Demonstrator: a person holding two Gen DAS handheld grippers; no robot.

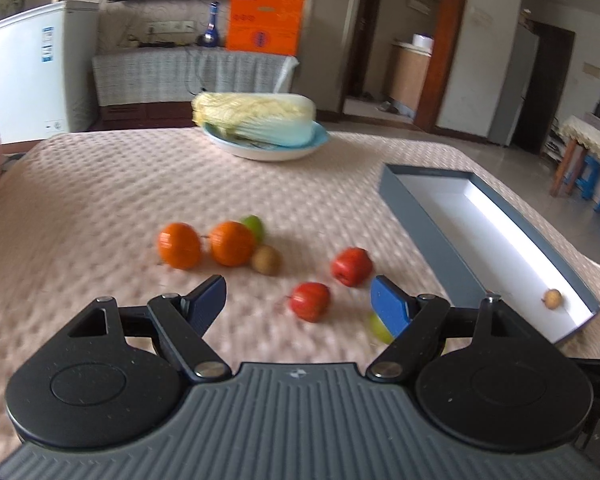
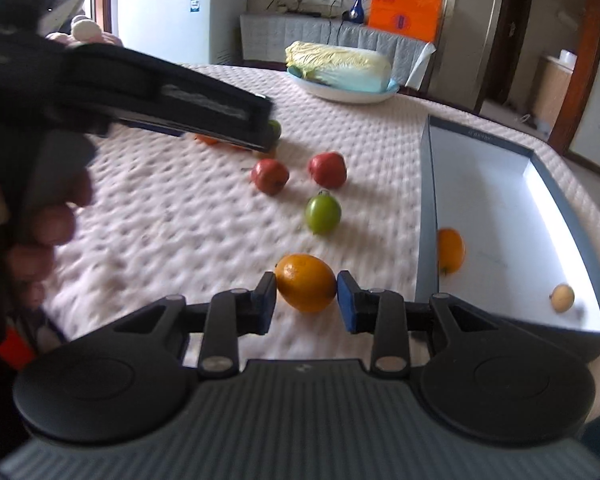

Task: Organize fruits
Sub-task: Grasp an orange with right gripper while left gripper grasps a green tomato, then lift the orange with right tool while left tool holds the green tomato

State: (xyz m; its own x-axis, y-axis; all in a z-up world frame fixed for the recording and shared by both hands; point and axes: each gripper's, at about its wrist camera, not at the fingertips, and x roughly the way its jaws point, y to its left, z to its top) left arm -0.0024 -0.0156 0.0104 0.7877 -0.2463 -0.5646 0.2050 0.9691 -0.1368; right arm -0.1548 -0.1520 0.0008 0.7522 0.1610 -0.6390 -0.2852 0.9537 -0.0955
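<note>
Left wrist view: left hand-held gripper (image 1: 298, 300) jaws wide, nothing between the pads, hovering over the quilted bench (image 1: 100, 200). Red fruit (image 1: 310, 301) sits in the gap beyond the tips, not touched; second red fruit (image 1: 351, 266) a bit farther right. Two oranges (image 1: 204, 245) far left of centre, a brown kiwi-like fruit (image 1: 265, 259) just beside them. Grey box (image 1: 416, 224) on the right, small tan fruit (image 1: 553, 298) in its near end. Right wrist view: right hand-held gripper (image 2: 306, 300) narrow, both pads pressing on an orange-yellow fruit (image 2: 306, 282), close to the box's near left wall. Green fruit (image 2: 323, 214) just beyond it. Another orange fruit (image 2: 451, 256) inside the box.
</note>
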